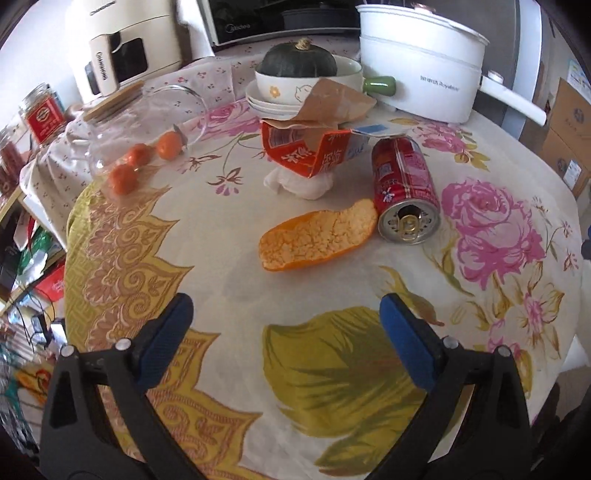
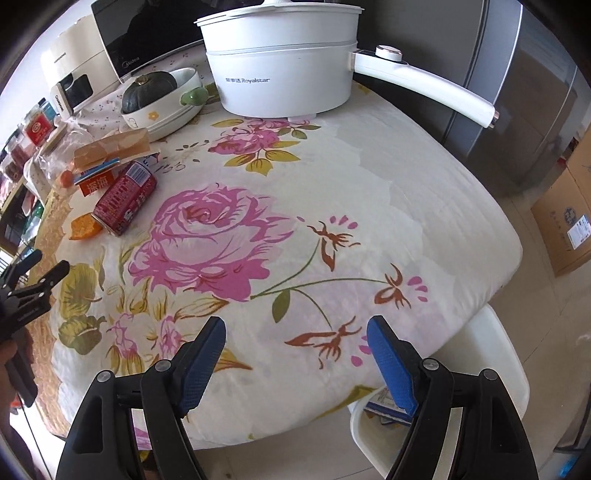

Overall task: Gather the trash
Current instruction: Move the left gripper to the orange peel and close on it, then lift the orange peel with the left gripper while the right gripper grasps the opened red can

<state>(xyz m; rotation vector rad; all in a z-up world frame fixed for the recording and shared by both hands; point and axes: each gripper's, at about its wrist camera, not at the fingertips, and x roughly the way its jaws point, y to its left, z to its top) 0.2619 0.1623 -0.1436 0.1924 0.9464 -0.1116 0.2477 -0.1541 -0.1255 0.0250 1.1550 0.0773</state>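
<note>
A floral tablecloth (image 1: 229, 236) is covering the table, with a white electric pot (image 2: 284, 77), a dark squash in a bowl (image 1: 299, 62) and a microwave (image 1: 236, 22) sitting at its far side. A grey fridge (image 2: 517, 110) and cardboard boxes (image 2: 565, 225) are standing beyond the edge.

The left gripper (image 1: 284, 314) is hanging with its jaws wide and nothing between them. Straight ahead of it an orange peel (image 1: 317, 236) is lying pith side up, touching a red can (image 1: 404, 184) lying on its side just right of it. Beyond these, a torn red carton (image 1: 314, 151) is resting on a crumpled white tissue (image 1: 299, 184).

The right gripper (image 2: 295, 325) is also gaping wide and empty, over bare cloth, with the trash far off to its left. Only its view is showing a white chair (image 2: 495, 369) below its right finger, and the left gripper at the frame's left edge. Only the left view is showing a glass jar (image 1: 129, 125) with small oranges (image 1: 140, 162).
</note>
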